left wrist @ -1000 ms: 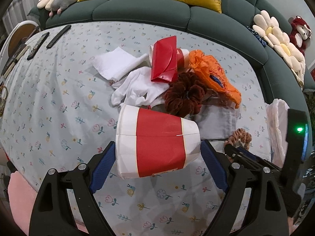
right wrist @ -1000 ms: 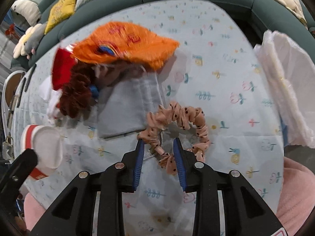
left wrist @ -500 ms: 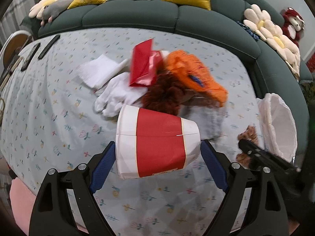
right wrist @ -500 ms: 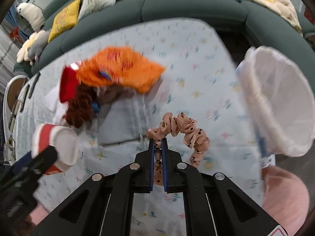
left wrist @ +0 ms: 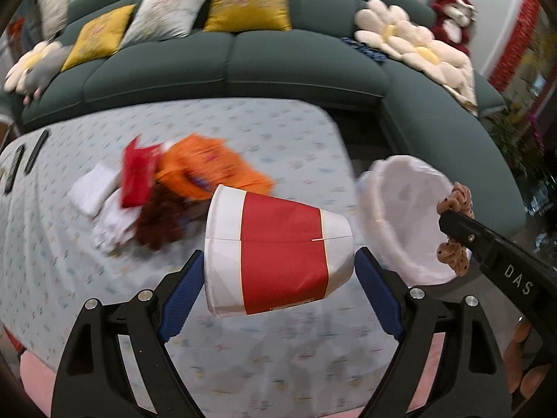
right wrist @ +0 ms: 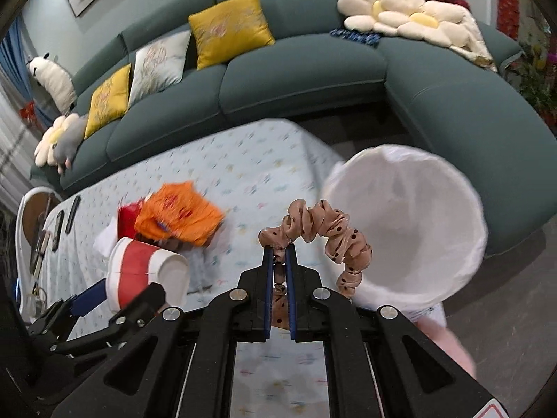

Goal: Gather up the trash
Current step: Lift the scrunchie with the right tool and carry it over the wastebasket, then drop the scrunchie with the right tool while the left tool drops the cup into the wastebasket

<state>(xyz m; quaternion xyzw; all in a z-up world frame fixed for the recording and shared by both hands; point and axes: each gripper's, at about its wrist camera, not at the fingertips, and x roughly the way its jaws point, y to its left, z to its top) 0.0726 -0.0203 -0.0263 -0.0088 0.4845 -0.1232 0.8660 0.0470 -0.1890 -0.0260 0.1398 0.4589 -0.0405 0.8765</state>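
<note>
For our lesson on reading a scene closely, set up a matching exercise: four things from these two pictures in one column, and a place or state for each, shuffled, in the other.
Things
1. paper cup
2. spotted scrunchie
3. white-lined bin
4. orange bag

Places or states
A. lying in the pile on the table
B. pinched in the right tool, hanging in a loop
C. standing open beside the table, off its right end
D. held sideways between the pads of the left tool

Pairs: 1-D, 2-B, 3-C, 4-A
</note>
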